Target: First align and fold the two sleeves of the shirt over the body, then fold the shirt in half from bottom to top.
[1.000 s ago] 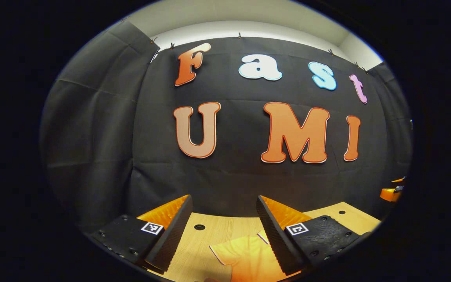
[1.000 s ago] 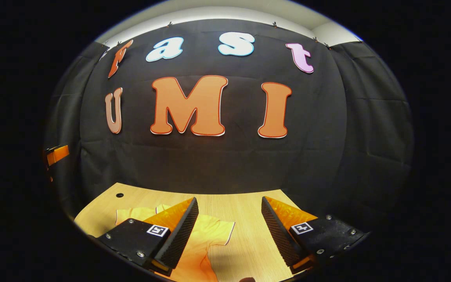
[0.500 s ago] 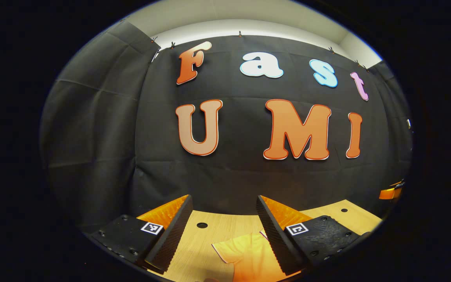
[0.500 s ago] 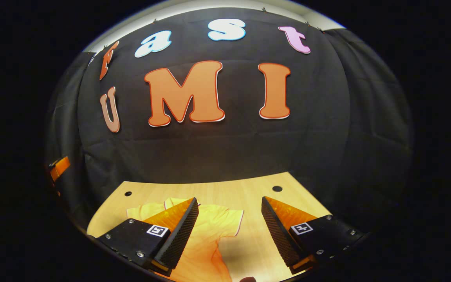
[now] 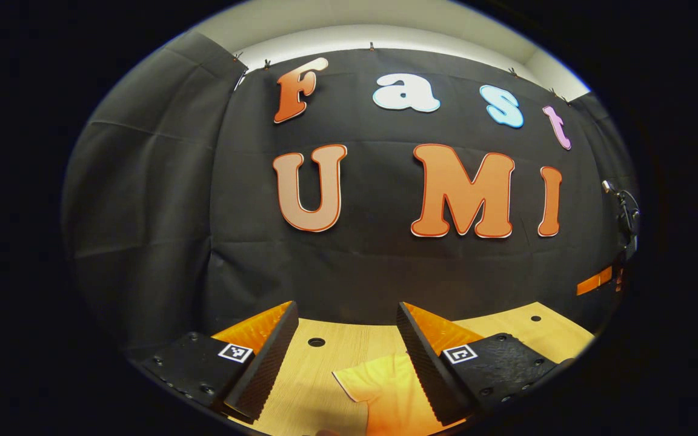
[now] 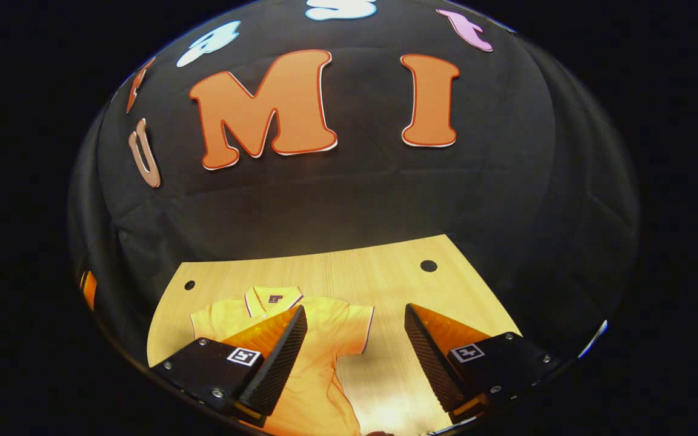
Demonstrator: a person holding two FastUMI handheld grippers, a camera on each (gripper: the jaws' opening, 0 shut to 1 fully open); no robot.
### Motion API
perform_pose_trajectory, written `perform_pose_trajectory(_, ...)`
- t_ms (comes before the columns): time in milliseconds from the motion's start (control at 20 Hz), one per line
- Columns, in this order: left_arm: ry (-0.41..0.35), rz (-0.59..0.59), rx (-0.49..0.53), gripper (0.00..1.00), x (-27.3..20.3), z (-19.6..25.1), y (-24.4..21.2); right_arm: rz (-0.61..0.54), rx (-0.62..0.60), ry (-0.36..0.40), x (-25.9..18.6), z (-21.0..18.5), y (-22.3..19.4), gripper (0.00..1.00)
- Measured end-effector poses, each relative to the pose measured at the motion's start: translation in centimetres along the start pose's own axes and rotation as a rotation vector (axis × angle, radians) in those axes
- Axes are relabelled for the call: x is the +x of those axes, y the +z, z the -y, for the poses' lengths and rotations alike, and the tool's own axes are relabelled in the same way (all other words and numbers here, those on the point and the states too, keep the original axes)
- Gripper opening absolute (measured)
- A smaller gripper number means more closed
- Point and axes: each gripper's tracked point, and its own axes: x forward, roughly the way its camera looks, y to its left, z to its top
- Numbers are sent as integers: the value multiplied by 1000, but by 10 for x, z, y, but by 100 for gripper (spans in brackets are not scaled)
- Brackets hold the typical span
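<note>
Orange short-sleeved polo shirt [image 6: 319,363] with a dark-trimmed collar lies flat on the light wooden bench [image 6: 385,272], collar toward the booth wall, both sleeves spread outward and unfolded. Left hand-held gripper [image 5: 347,363]: fingers spread apart above one sleeve, holding nothing. Right hand-held gripper [image 6: 355,357]: fingers spread apart above the other sleeve, holding nothing.
</note>
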Motion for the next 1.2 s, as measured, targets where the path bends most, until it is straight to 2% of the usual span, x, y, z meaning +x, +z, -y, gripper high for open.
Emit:
perform_pose_trajectory(200, 6, -25, -4, 98, 4, -10, -10, -157, 29, -10, 55, 7, -20, 98)
perform_pose_trajectory(400, 25, -49, -1, 98, 13, -24, -20, -360, 18, -41, 116, 13, -63, 98)
perform_pose_trajectory(650, 51, -106, -11, 98, 28, -40, -44, -597, 1, -79, 170, 19, -124, 99)
perform_pose_trajectory(800, 70, -140, -9, 98, 34, -47, -59, -673, 62, -71, 196, 8, -150, 100)
perform_pose_trajectory(850, 72, -147, -10, 96, 35, -47, -62, -688, 54, -89, 204, 12, -157, 99)
perform_pose_trajectory(900, 77, -153, -12, 98, 35, -47, -63, -701, 46, -101, 209, 14, -163, 99)
perform_pose_trajectory(1200, 119, -203, -11, 98, 42, -72, -86, -756, 33, -168, 230, 27, -185, 99)
